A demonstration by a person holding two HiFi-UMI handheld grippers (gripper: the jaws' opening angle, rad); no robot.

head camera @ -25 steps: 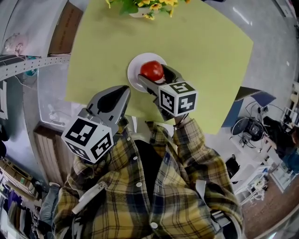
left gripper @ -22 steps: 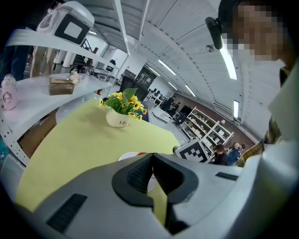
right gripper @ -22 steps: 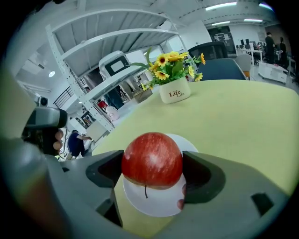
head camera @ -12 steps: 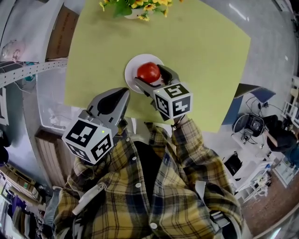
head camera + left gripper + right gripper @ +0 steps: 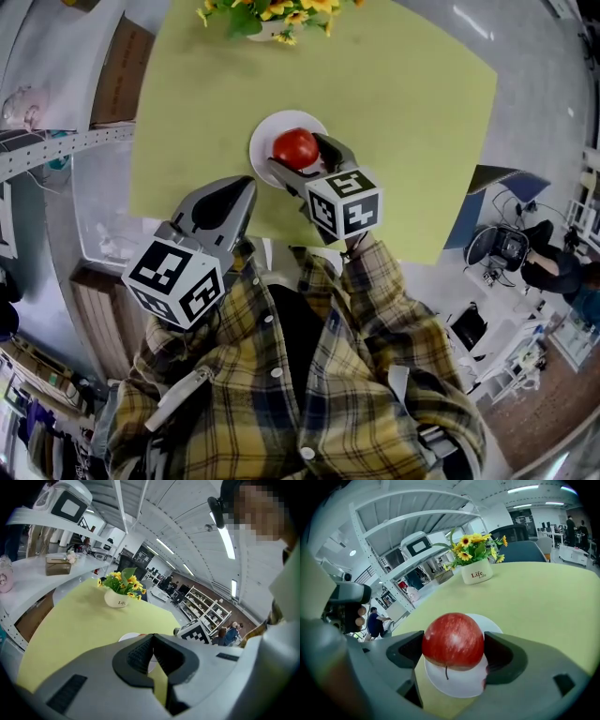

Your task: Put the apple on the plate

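A red apple (image 5: 295,148) (image 5: 453,641) is held over the white plate (image 5: 263,142) (image 5: 459,681) on the yellow-green table. My right gripper (image 5: 302,157) (image 5: 453,648) is shut on the apple, a grey jaw on each side of it. The apple hangs a little above the plate's surface with its stem pointing down. My left gripper (image 5: 234,192) (image 5: 152,656) is shut with nothing between its jaws, held back over the table's near edge, left of the plate. In the left gripper view a sliver of the plate (image 5: 129,635) shows past the jaws.
A white pot of yellow flowers (image 5: 272,17) (image 5: 476,571) (image 5: 118,597) stands at the table's far side. White shelving (image 5: 56,141) runs along the left of the table. The yellow-green table top (image 5: 403,122) stretches bare to the right of the plate.
My right gripper with the apple has shifted slightly left and farther over the plate. The left gripper has stayed where it was.
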